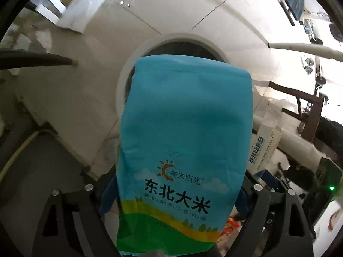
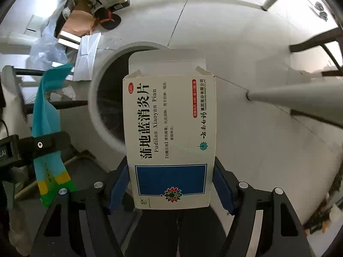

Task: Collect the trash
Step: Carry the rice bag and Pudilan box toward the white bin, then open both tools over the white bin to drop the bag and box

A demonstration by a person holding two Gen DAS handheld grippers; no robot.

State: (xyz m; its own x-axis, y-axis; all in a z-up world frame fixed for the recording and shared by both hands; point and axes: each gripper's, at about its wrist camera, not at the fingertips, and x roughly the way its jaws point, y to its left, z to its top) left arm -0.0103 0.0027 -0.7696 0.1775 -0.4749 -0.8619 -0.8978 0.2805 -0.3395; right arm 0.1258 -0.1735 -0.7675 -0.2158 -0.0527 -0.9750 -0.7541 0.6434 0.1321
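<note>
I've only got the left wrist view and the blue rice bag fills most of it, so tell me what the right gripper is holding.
Observer: The right gripper is shut on a white medicine box, clamped by its blue pads.
Operator: Is that box closed?
Observer: No, its top flap stands open.
Operator: Where is it relative to the bin?
Observer: The box is held in front of the white bin, whose dark opening shows to its left.
Operator: How does my bag look from there?
Observer: Edge-on: the rice bag is thin and flat, pinched in the left gripper.
</note>
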